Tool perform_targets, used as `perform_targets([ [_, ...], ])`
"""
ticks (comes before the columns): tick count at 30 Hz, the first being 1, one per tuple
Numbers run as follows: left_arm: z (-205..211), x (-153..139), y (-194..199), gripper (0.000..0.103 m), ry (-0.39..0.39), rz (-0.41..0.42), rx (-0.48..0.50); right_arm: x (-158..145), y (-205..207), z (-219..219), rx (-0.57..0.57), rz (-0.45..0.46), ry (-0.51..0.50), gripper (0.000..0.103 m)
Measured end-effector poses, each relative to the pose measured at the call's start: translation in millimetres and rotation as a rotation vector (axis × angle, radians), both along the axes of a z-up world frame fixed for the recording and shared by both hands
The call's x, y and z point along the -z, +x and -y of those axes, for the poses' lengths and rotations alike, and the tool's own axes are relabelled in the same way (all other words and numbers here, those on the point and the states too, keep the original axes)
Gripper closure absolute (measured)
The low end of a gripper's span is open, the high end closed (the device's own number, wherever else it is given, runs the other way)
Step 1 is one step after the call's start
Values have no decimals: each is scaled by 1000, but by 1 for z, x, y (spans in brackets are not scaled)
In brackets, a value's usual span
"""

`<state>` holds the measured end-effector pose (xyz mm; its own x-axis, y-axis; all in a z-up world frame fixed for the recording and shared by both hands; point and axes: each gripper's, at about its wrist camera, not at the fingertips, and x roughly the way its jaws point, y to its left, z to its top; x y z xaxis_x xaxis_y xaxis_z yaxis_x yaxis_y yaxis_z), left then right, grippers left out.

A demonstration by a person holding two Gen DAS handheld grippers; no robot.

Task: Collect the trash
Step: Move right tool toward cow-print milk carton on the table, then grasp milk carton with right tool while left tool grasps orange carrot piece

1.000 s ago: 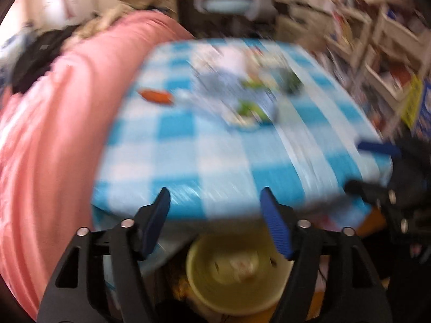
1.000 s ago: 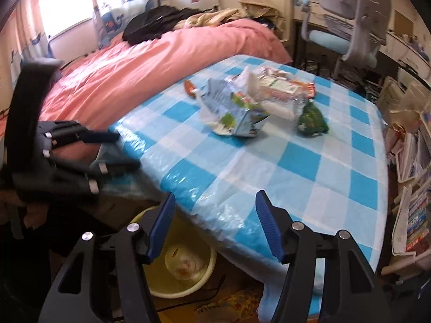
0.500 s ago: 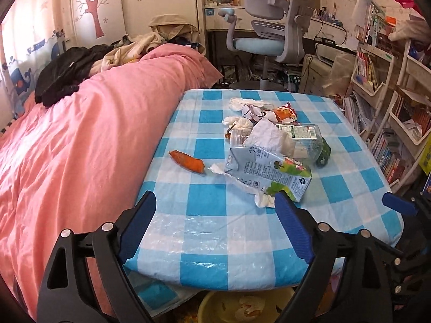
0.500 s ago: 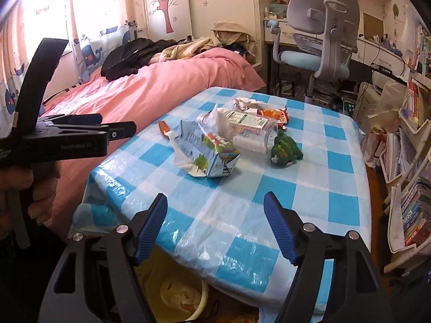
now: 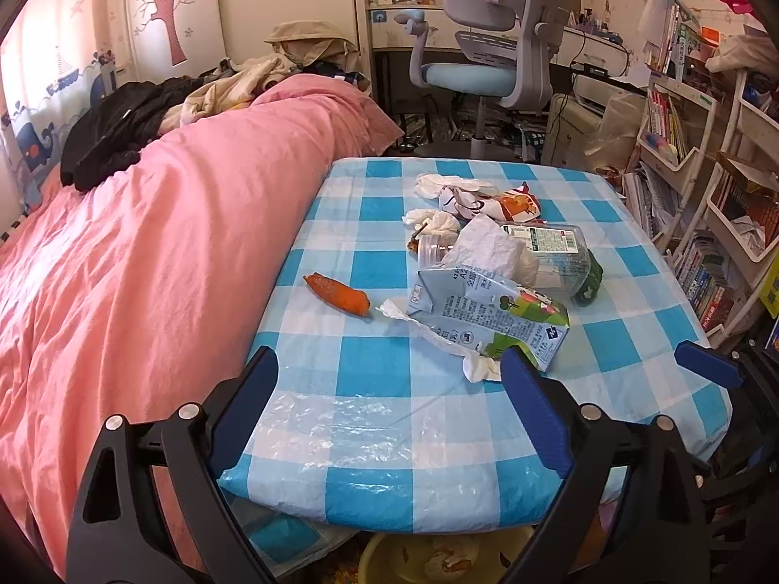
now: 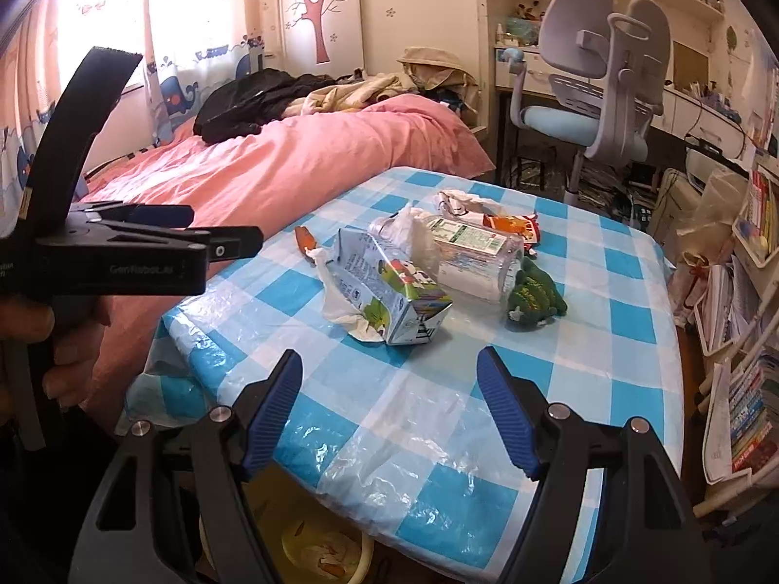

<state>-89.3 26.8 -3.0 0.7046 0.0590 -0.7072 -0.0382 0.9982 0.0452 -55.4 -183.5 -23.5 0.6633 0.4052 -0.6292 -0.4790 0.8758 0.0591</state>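
Trash lies on a blue-checked table (image 5: 389, 379): a crushed milk carton (image 5: 491, 314) (image 6: 389, 292), a carrot piece (image 5: 338, 294) (image 6: 306, 238), a clear plastic bottle (image 5: 545, 253) (image 6: 467, 253), crumpled tissues (image 5: 433, 221), a snack wrapper (image 5: 516, 204) (image 6: 513, 226) and a green crumpled thing (image 6: 533, 294). My left gripper (image 5: 389, 389) is open and empty above the table's near edge. My right gripper (image 6: 389, 389) is open and empty, also short of the trash. A yellow bin (image 5: 438, 559) (image 6: 321, 555) sits under the table, partly hidden.
A bed with a pink duvet (image 5: 146, 267) runs along the table's left side. A grey office chair (image 5: 501, 48) stands behind the table. Bookshelves (image 5: 706, 194) line the right. The left gripper shows in the right wrist view (image 6: 146, 248).
Both grippers have risen and tilted up from the table's front edge, so the tabletop trash fills more of each view. The left view was blurred and is now sharp.
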Motion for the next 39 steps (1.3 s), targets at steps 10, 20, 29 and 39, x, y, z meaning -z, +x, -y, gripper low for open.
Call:
perform_targets([
  [10,2,4,3,14,-6,-13,13,-1,2,-1,-14,4,6,32],
  [20,0,8,9,13,-38,-41,21,-1,7,-2,-27,4,15,32],
  [29,-30,21,21,13,-127,-99,-83,3,35,-15,-67,-52,26,55],
  [39,-44,28,26,13,-185,-127,-111,20,80,-42,-93,-92,-106,50],
])
